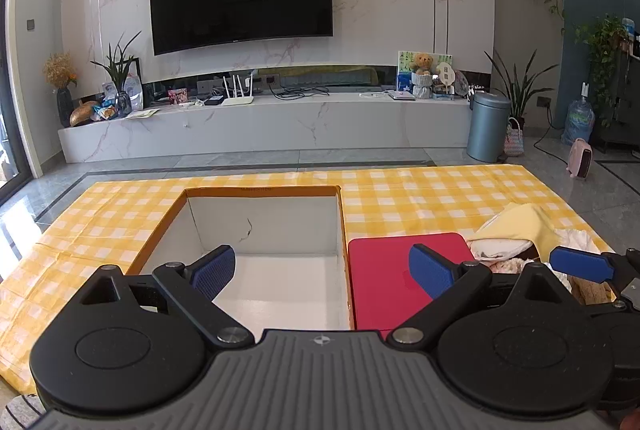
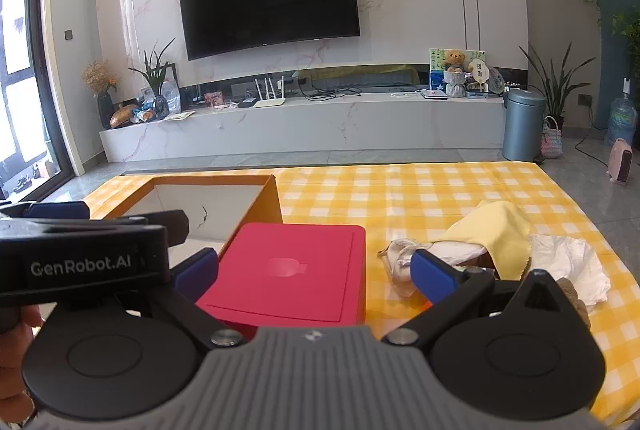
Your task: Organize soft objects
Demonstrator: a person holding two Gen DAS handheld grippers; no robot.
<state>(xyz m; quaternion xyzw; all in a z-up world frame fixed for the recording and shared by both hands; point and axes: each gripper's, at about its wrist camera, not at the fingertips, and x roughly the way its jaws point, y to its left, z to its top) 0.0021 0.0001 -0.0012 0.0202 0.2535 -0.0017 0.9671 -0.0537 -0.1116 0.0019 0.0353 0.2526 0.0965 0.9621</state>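
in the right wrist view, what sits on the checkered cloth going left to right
open cardboard box → red box → crumpled beige cloth → pale yellow cloth → white crumpled cloth, all on the yellow checkered cloth.

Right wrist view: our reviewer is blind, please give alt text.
The open right gripper hovers empty above a red box on a yellow checked tablecloth. A pile of cloths lies right, an open cardboard box left.
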